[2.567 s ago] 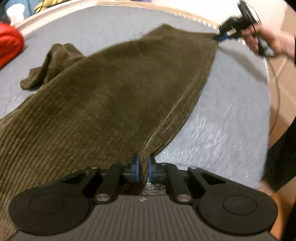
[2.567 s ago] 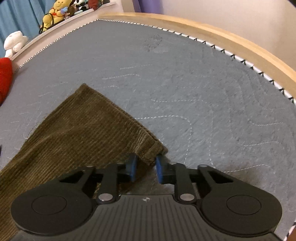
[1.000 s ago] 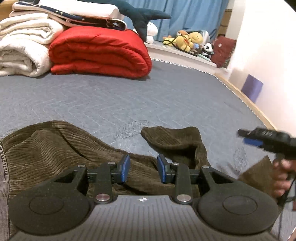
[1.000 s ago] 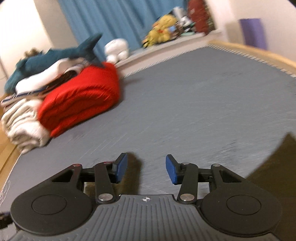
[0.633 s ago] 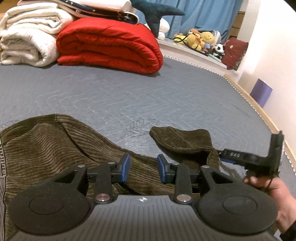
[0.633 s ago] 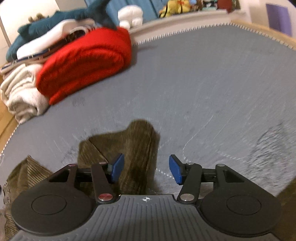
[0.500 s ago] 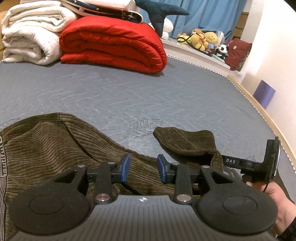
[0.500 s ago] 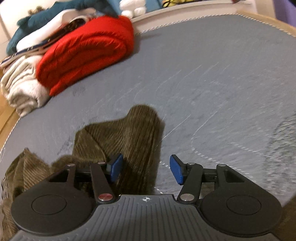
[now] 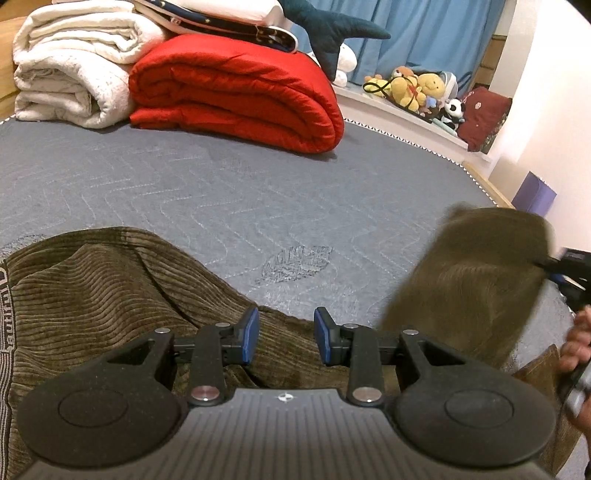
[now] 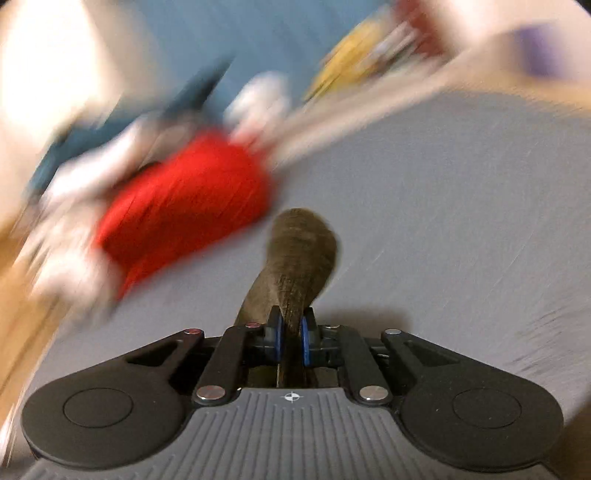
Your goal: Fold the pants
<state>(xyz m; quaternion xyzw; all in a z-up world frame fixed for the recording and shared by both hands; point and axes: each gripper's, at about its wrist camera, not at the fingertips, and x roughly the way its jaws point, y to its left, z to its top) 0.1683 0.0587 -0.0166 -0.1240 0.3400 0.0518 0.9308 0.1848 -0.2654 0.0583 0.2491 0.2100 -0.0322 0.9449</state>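
Observation:
The olive-brown corduroy pants (image 9: pixel 92 288) lie on the grey mattress (image 9: pixel 221 184), waistband at the left edge of the left wrist view. My left gripper (image 9: pixel 283 338) is open and empty, just above the pants' near fold. My right gripper (image 10: pixel 291 334) is shut on one pant leg (image 10: pixel 299 258). In the left wrist view this leg (image 9: pixel 476 280) is lifted and blurred at the right, with the right gripper (image 9: pixel 550 271) at its edge. The right wrist view is motion-blurred.
A folded red quilt (image 9: pixel 236 96) and white blankets (image 9: pixel 70 70) are stacked at the far side, with a shark plush (image 9: pixel 332 33) on top. Soft toys (image 9: pixel 417 88) line a shelf. The wooden bed edge (image 9: pixel 491 192) runs along the right.
My right gripper has shut on the pant leg end that lay on the mattress and lifted it up and to the right. My left gripper stays open in place.

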